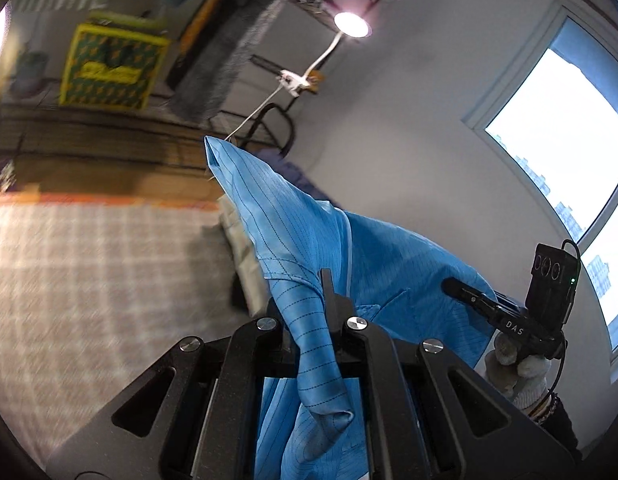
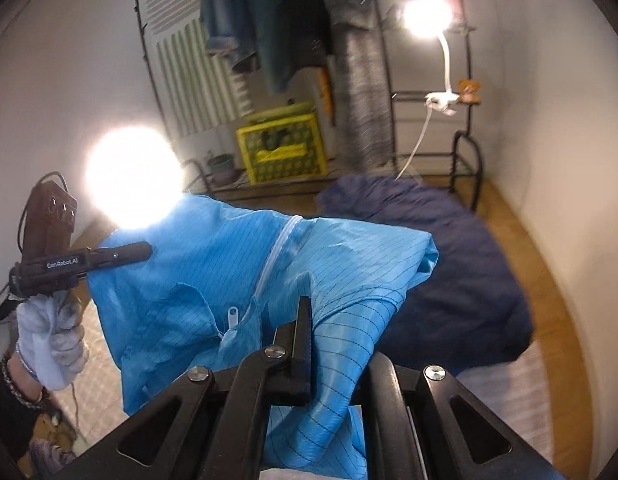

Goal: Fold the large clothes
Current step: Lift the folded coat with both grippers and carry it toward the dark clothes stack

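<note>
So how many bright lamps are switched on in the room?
2. One lamp glows by the metal rack at the back. Another bright light shines at the left wall. More may be hidden.

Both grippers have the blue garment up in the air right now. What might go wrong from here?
1. The left gripper pinches only a narrow twisted fold of the blue garment; it may slip out.
2. The zipper looks partly open, so the front panels may shift and fold unevenly.
3. The dark blue bedding lies heaped just beyond; laid down there, the garment may wrinkle.
</note>
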`<state>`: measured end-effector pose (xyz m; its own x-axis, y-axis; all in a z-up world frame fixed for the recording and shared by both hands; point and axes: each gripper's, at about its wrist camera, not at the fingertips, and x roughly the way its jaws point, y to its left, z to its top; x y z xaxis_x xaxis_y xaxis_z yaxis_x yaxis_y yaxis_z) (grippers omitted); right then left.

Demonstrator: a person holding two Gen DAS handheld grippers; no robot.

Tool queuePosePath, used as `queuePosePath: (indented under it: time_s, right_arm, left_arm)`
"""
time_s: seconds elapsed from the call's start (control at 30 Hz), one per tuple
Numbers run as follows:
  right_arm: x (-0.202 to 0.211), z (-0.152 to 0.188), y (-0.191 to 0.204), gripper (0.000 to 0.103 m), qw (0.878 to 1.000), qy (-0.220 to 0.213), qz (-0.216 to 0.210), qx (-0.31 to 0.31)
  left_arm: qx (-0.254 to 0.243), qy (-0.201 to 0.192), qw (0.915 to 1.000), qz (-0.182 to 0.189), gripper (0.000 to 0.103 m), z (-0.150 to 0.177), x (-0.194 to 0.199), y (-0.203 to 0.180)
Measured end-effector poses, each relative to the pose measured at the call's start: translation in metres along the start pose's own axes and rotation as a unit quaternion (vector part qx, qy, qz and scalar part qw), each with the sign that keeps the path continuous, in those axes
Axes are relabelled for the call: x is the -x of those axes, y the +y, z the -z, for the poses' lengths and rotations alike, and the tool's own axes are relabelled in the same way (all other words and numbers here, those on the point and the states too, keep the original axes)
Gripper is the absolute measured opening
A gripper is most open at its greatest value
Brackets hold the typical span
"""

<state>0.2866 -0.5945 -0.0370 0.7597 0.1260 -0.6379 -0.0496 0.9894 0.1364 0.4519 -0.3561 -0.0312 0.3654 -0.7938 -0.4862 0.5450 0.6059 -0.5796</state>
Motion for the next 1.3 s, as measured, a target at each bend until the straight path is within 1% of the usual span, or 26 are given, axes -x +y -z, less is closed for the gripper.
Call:
queuePosePath:
  time_s: [0.13, 0.23, 0.27, 0.37, 0.43, 0.53, 0.6, 0.73, 0.77, 0.8, 0.83, 0.87, 0.9, 0.93, 0.97, 1.0, 1.03, 1.1, 1.17, 1.23, 1.27, 1.3]
  right_arm:
    - [0.005, -0.029, -0.037, 0.001, 0.999, -0.026, 0.03, 0.0]
    - [0.006, -0.056, -0.061, 0.001, 0.996, -0.05, 0.068, 0.015]
    - [0.004, -0.067, -0.071, 0.001, 0.995, -0.06, 0.081, 0.02]
    - [-0.003, -0.088, -0.094, 0.001, 0.992, -0.081, 0.098, 0.025]
    - [-0.017, -0.098, -0.108, 0.001, 0.99, -0.088, 0.103, 0.026]
    - [-0.047, -0.104, -0.132, 0.001, 0.989, -0.086, 0.112, 0.036]
    - [-0.072, -0.098, -0.15, 0.001, 0.991, -0.079, 0.104, 0.024]
    - [-0.122, -0.072, -0.185, 0.002, 0.995, -0.045, 0.081, -0.019]
    - [-0.131, -0.067, -0.199, 0.009, 0.996, -0.036, 0.075, -0.044]
    - [-0.136, -0.062, -0.212, 0.023, 0.994, -0.031, 0.075, -0.068]
    - [-0.142, -0.058, -0.229, 0.029, 0.992, -0.022, 0.07, -0.101]
    - [-0.144, -0.053, -0.24, 0.034, 0.99, -0.016, 0.069, -0.123]
    - [-0.147, -0.048, -0.253, 0.034, 0.987, -0.009, 0.072, -0.146]
    - [-0.148, -0.044, -0.259, 0.034, 0.984, -0.005, 0.091, -0.151]
    - [-0.151, -0.04, -0.263, 0.034, 0.982, 0.002, 0.125, -0.144]
    - [-0.156, -0.038, -0.264, 0.035, 0.978, 0.017, 0.163, -0.13]
    - [-0.16, -0.036, -0.264, 0.035, 0.975, 0.029, 0.183, -0.124]
    - [-0.165, -0.033, -0.263, 0.035, 0.971, 0.04, 0.205, -0.114]
    - [-0.162, -0.033, -0.26, 0.038, 0.967, 0.034, 0.228, -0.11]
    - [-0.152, -0.037, -0.258, 0.038, 0.967, 0.02, 0.223, -0.123]
    - [-0.138, -0.037, -0.258, 0.043, 0.969, -0.002, 0.204, -0.14]
    - [-0.129, -0.036, -0.26, 0.054, 0.97, -0.014, 0.188, -0.154]
  left_arm:
    - [-0.014, -0.015, 0.9997, 0.014, 0.003, -0.029, -0.037, -0.028]
    - [-0.023, -0.032, 0.9991, 0.011, 0.003, -0.05, -0.069, -0.042]
    - [-0.022, -0.038, 0.9989, 0.014, 0.003, -0.054, -0.078, -0.043]
    - [-0.016, -0.057, 0.9981, 0.018, 0.003, -0.067, -0.11, -0.045]
    - [-0.011, -0.057, 0.9982, 0.013, 0.003, -0.071, -0.137, -0.039]
    - [0.003, -0.05, 0.9988, 0.001, 0.003, -0.071, -0.172, -0.019]
    - [0.017, -0.039, 0.9989, -0.017, 0.003, -0.065, -0.195, 0.0]
    - [0.057, -0.028, 0.9974, -0.033, 0.003, -0.055, -0.216, 0.036]
    - [0.057, -0.026, 0.9973, -0.038, 0.003, -0.053, -0.219, 0.041]
    - [0.053, -0.024, 0.9973, -0.045, 0.003, -0.051, -0.221, 0.045]
    - [0.049, -0.022, 0.9973, -0.05, 0.004, -0.05, -0.223, 0.048]
    - [0.047, -0.021, 0.9971, -0.057, 0.004, -0.048, -0.226, 0.05]
    - [0.047, -0.021, 0.9968, -0.062, 0.005, -0.046, -0.227, 0.052]
    - [0.047, -0.021, 0.9966, -0.065, 0.005, -0.045, -0.229, 0.053]
    - [0.048, -0.021, 0.9964, -0.067, 0.006, -0.042, -0.231, 0.053]
    - [0.049, -0.02, 0.9963, -0.068, 0.008, -0.039, -0.232, 0.054]
    - [0.051, -0.017, 0.9961, -0.071, 0.01, -0.036, -0.234, 0.055]
    - [0.063, -0.005, 0.9954, -0.071, 0.012, -0.029, -0.237, 0.059]
    - [0.077, -0.002, 0.9951, -0.062, 0.012, -0.022, -0.233, 0.06]
    - [0.077, 0.001, 0.9955, -0.056, 0.012, -0.018, -0.227, 0.059]
    - [0.077, 0.003, 0.9955, -0.055, 0.012, -0.018, -0.226, 0.058]
    - [0.076, 0.005, 0.9956, -0.053, 0.012, -0.018, -0.224, 0.058]
